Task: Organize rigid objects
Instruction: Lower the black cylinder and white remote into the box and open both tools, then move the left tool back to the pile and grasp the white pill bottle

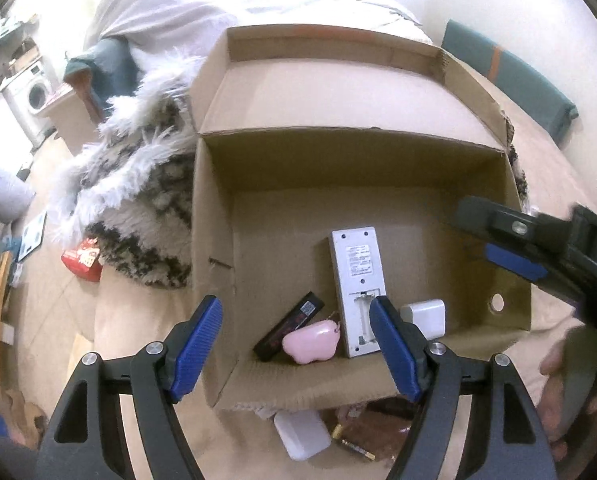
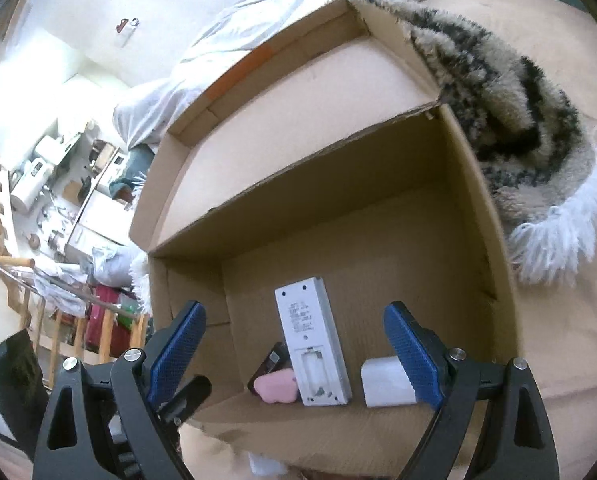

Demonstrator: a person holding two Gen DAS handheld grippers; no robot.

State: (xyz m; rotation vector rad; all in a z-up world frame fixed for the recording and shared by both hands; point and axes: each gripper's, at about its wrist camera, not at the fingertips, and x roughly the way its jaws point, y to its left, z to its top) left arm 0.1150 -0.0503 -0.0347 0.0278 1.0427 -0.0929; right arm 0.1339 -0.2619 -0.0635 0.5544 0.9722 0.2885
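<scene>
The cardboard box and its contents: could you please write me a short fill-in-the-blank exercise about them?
1. The grey remote control lies in the cardboard box with its battery compartment ____.
2. The keychain lying between the black device and the remote is ____ in colour.
3. The white charger block lies ____ the box.
4. The left tool holds ____.

Missing words: open; pink; inside; nothing
</scene>
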